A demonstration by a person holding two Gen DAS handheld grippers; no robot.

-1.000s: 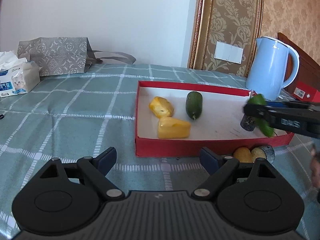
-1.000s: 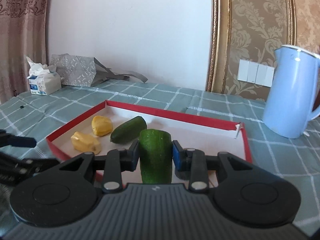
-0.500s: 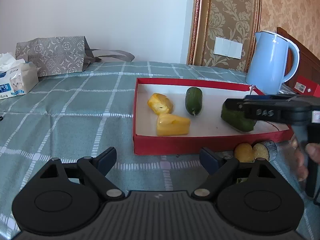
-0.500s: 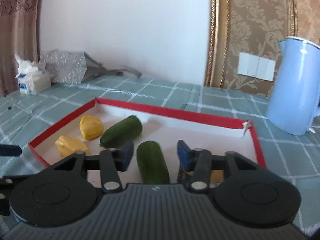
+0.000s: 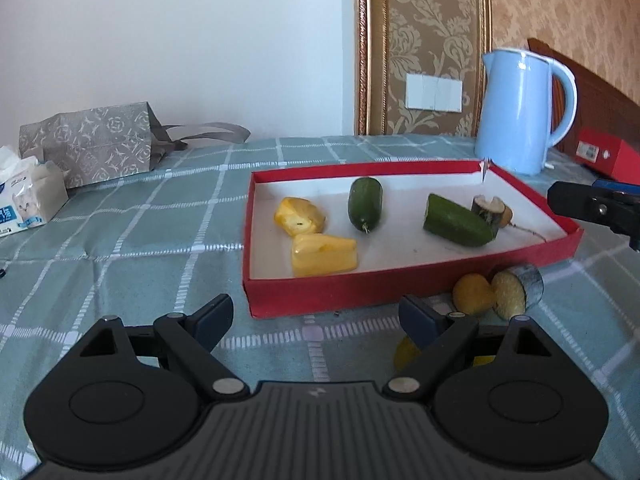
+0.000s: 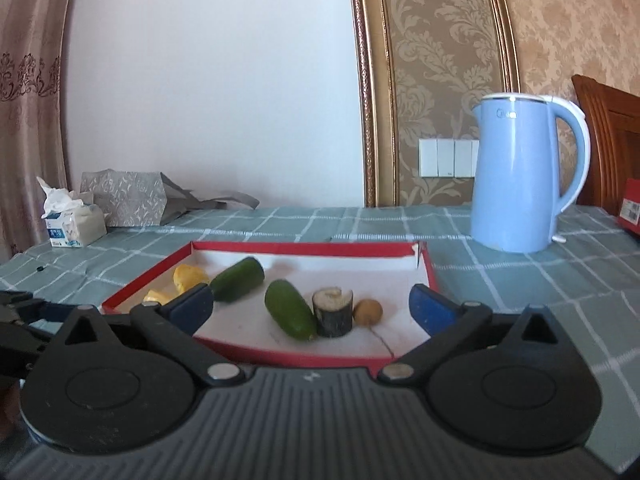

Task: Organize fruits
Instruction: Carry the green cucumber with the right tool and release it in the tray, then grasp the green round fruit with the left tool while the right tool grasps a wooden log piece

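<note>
A red tray (image 5: 400, 288) with a white floor holds two yellow fruit pieces (image 5: 299, 216), a whole cucumber (image 5: 365, 204), a cut cucumber piece (image 5: 456, 220), a dark-skinned stub (image 5: 488, 210) and a small brown fruit (image 6: 368, 311). My right gripper (image 6: 311, 306) hovers at the tray's near rim. Its jaws are opening wide, and the cucumber piece (image 6: 290, 314) lies free on the tray floor ahead of them. My left gripper (image 5: 316, 318) stands open over the cloth in front of the tray, holding nothing. A yellow fruit (image 5: 472, 294) and a dark-skinned slice (image 5: 518, 290) lie outside the tray.
A blue kettle (image 6: 520, 176) stands behind the tray's right corner. A tissue box (image 5: 28, 196) and a grey patterned bag (image 5: 100, 140) sit far left. A red box (image 5: 608, 154) is at the right edge. Another yellow piece (image 5: 404, 354) lies under my left gripper's right finger.
The right gripper let go of the cucumber piece, which now lies in the tray beside the dark stub. Its jaws spread wide and it drew back to the tray's edge. The left gripper stayed put.
</note>
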